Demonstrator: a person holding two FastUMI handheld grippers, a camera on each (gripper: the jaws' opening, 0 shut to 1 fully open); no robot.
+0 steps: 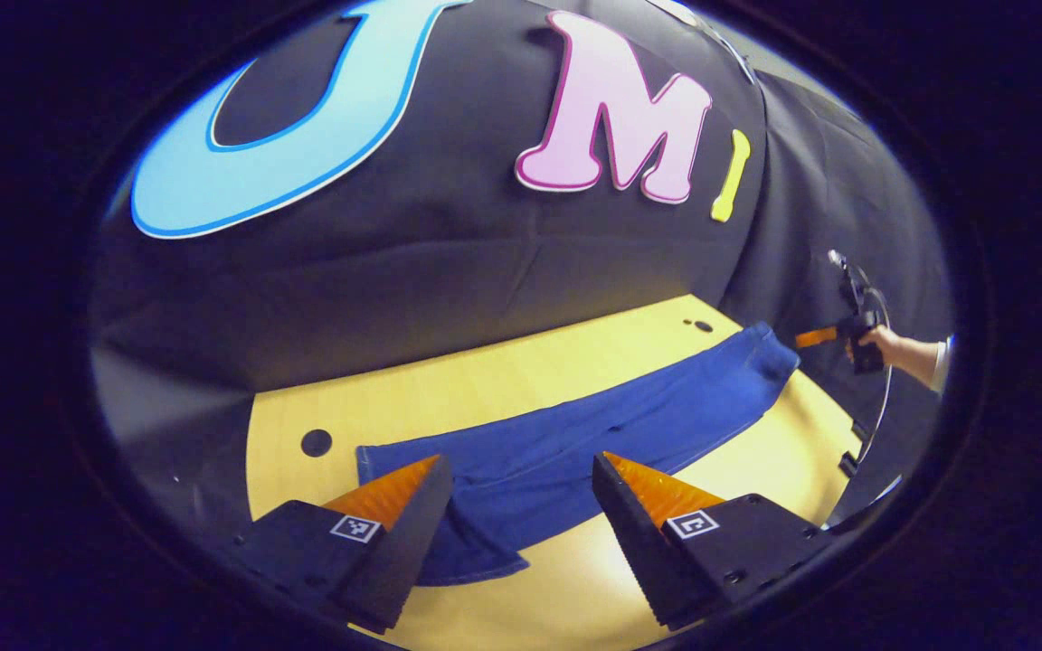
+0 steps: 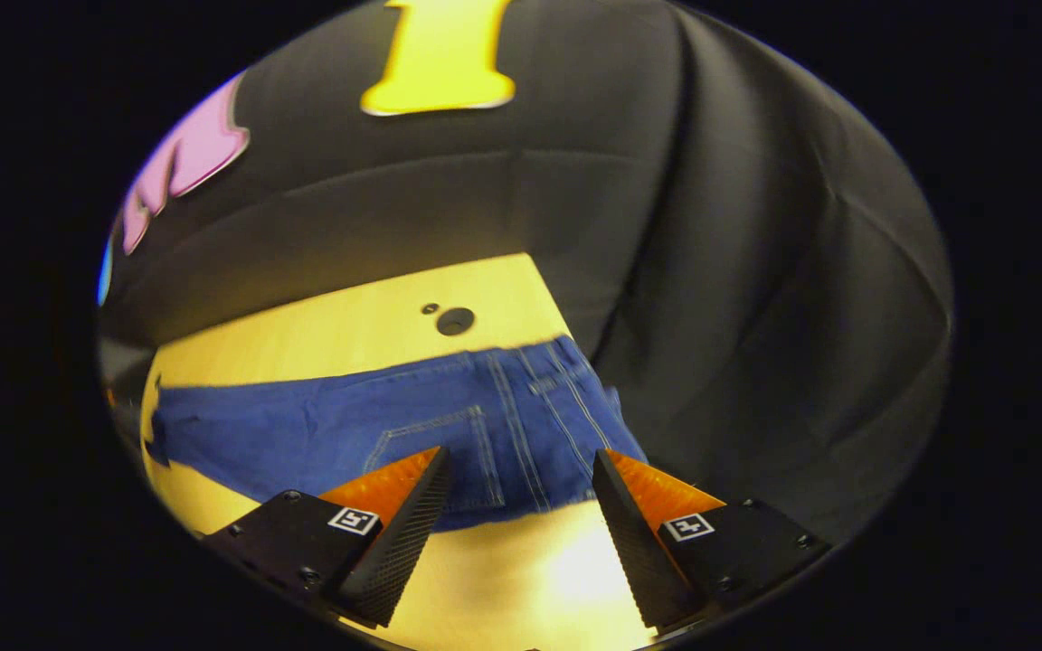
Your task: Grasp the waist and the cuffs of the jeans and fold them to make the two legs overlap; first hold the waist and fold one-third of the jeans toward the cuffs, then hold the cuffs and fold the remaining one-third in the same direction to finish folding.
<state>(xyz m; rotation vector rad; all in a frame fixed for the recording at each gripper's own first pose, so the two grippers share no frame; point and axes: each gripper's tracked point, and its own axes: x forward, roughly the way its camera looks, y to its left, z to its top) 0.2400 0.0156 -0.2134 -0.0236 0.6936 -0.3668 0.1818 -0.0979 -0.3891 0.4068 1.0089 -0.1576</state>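
Both grippers, left [image 1: 516, 493] and right [image 2: 518, 488], are hovering released before flat blue denim jeans [image 1: 575, 434]; leg-overlap grasping seems next.

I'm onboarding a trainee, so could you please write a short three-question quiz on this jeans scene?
1. True or false: the left gripper is shut on the cuffs.
2. Which end of the jeans lies before the right gripper: A) waist B) cuffs?
3. Fill in: the jeans lie on a yellow ____.

Key: 1. False; its fingers stand apart above the cloth. 2. A; the waist, with pocket stitching, is there. 3. Table.
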